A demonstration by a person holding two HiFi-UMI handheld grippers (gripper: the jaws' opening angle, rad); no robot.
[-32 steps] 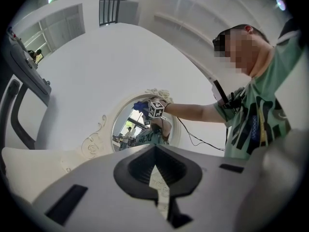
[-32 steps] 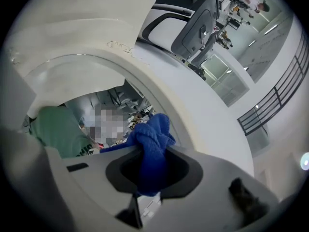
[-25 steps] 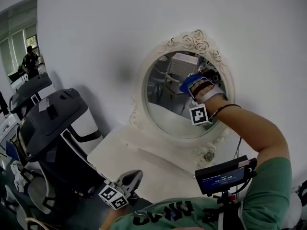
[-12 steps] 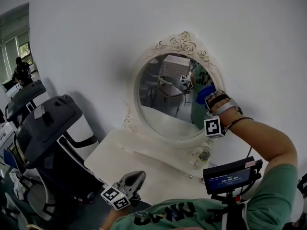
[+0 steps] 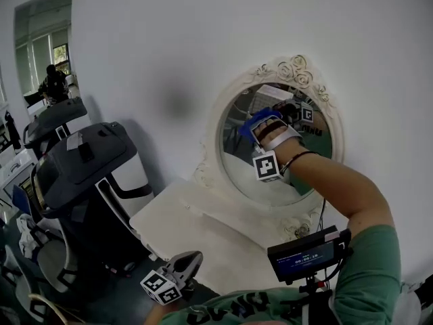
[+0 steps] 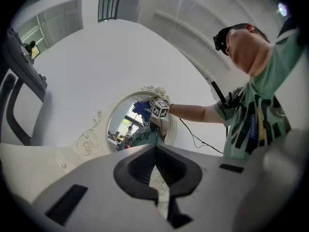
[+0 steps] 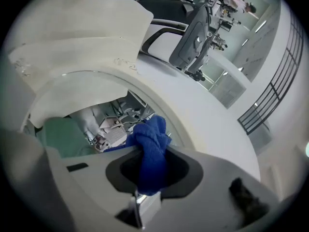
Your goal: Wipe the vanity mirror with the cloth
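right gripper [image 5: 265,126] clamps blue cloth [image 5: 248,126] at vanity mirror's [image 5: 267,181] 10 o'clock; best pressed flat, overlapping strokes, light on frame. left gripper [image 5: 181,266], 7 o'clock, jaws together, empty.

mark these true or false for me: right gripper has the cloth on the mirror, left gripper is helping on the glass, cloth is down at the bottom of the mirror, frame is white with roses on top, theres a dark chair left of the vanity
1. The right gripper holds the blue cloth against the mirror. True.
2. The left gripper is helping on the glass. False: it hangs low by the person's body, away from the mirror, jaws together on nothing.
3. The cloth is at the bottom of the mirror. False: it is on the upper part of the glass.
4. The frame is white with roses on top. True.
5. A dark chair stands left of the vanity. True.
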